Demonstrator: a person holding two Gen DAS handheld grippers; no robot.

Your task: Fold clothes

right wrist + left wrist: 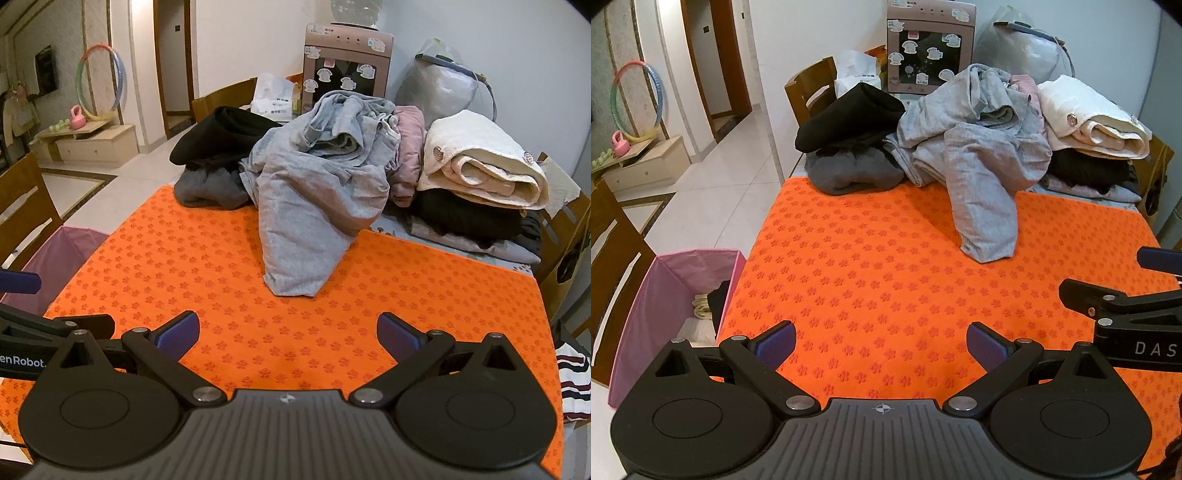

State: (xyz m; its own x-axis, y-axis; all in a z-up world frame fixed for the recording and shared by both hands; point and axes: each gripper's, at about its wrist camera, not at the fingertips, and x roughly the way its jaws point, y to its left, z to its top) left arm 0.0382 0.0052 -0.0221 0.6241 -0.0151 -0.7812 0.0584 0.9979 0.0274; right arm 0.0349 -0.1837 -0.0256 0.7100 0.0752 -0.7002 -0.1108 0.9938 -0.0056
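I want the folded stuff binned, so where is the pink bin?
In the left wrist view, the pink bin stands on the floor at the orange mat's left edge, beside a wooden chair.

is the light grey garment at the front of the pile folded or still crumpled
Crumpled, not folded. The light grey garment lies bunched on the pile, with one end trailing loosely onto the orange mat.

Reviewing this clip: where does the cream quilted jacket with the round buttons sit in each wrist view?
Left wrist: cream jacket upper right, folded atop dark clothes.
Right wrist: cream jacket right of centre, upper half, beside the pink garment.
Shared landmark: the grey garment draping onto the orange mat.
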